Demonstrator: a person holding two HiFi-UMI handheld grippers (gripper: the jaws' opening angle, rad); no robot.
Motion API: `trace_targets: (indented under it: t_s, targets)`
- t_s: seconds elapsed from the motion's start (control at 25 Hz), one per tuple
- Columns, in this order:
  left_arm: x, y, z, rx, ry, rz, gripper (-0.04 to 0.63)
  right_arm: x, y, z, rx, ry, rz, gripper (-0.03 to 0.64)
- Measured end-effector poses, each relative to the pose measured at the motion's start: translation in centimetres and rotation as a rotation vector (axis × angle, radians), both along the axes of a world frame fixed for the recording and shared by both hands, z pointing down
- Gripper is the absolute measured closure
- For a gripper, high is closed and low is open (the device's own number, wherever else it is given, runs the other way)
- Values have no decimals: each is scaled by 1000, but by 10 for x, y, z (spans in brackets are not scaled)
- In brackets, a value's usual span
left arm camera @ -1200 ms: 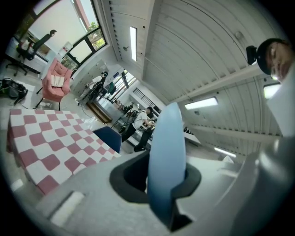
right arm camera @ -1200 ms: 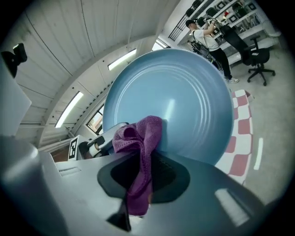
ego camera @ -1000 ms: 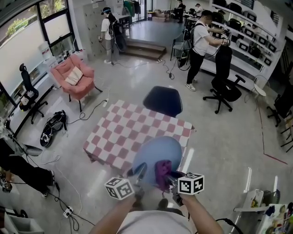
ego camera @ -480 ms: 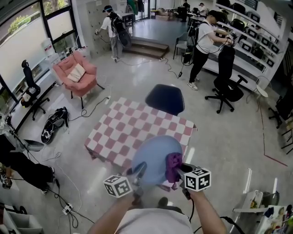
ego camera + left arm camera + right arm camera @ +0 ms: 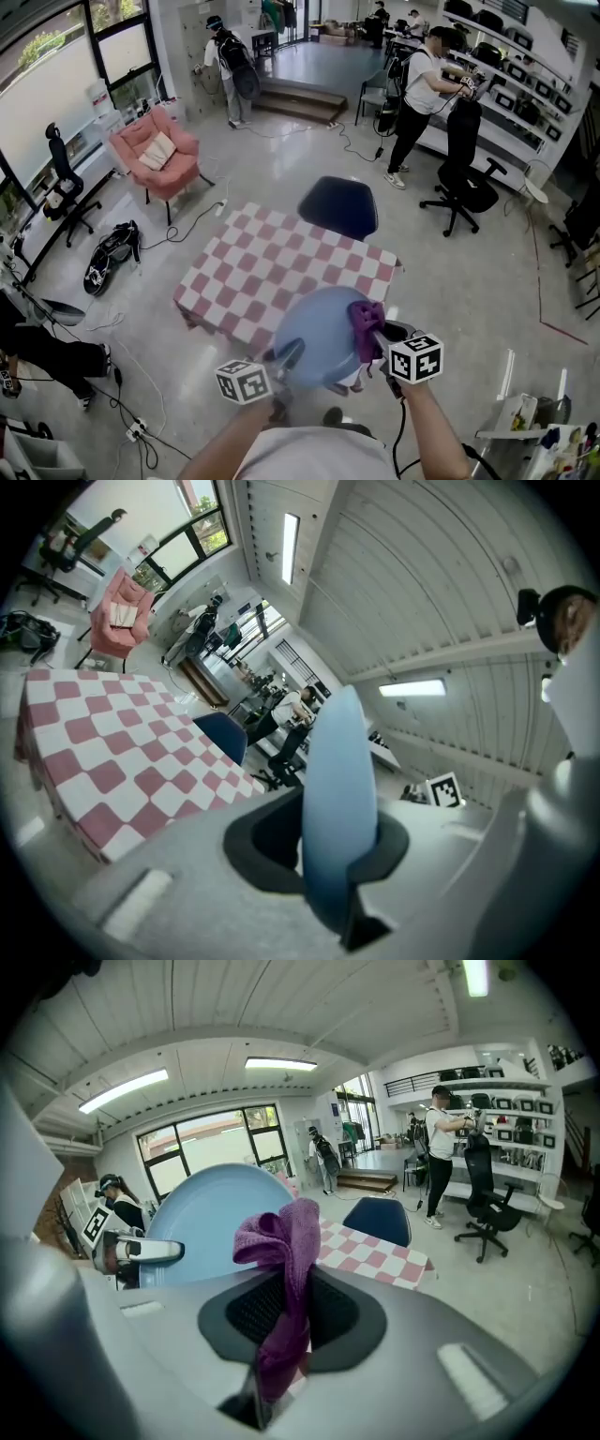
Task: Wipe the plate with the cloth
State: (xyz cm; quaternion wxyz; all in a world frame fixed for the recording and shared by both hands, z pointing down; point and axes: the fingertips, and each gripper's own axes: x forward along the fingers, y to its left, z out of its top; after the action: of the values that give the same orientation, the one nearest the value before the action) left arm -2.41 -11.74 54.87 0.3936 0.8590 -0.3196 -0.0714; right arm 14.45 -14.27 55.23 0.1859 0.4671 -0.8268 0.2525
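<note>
A light blue plate [image 5: 317, 336] is held up in the air over the near edge of the checkered table, its face tilted toward me. My left gripper [image 5: 286, 359] is shut on its lower rim; in the left gripper view the plate [image 5: 339, 789] shows edge-on between the jaws. A purple cloth [image 5: 365, 323] is clamped in my right gripper [image 5: 377, 339], which sits at the plate's right rim. In the right gripper view the cloth [image 5: 285, 1279] hangs bunched between the jaws, with the plate [image 5: 214, 1218] just beyond it to the left.
A red-and-white checkered table [image 5: 281, 267] stands below, with a dark blue chair [image 5: 338, 206] at its far side. A pink armchair [image 5: 155, 150] is at the far left. People stand at the back; cables and a bag lie on the floor.
My right gripper has carried the cloth from the plate's lower middle up and rightward to its right rim. The plate and left gripper have hardly moved.
</note>
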Motion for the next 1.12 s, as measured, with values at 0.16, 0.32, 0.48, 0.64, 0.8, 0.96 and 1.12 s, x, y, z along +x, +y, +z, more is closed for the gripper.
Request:
trace_targets:
  t_s: [0.16, 0.32, 0.48, 0.64, 0.8, 0.96, 1.12]
  targets:
    - [-2, -1, 1, -7, 8, -2, 545, -11, 4, 2, 0, 62, -43, 555]
    - [2, -2, 5, -13, 10, 0, 545, -37, 13, 7, -9, 72, -114, 556]
    - [7, -2, 6, -25, 17, 5, 545, -64, 22, 8, -13, 59, -172, 555]
    - [9, -1, 8, -33, 11, 12, 545, -88, 30, 6, -16, 33, -231, 557]
    - [12, -1, 11, -41, 6, 22, 545, -109, 35, 2, -18, -1, -286, 555]
    - [16, 0, 11, -39, -10, 41, 545, -122, 35, -5, -13, -27, -334, 557]
    - [20, 1, 12, -28, -32, 68, 545, -132, 35, -11, 2, -25, -381, 557]
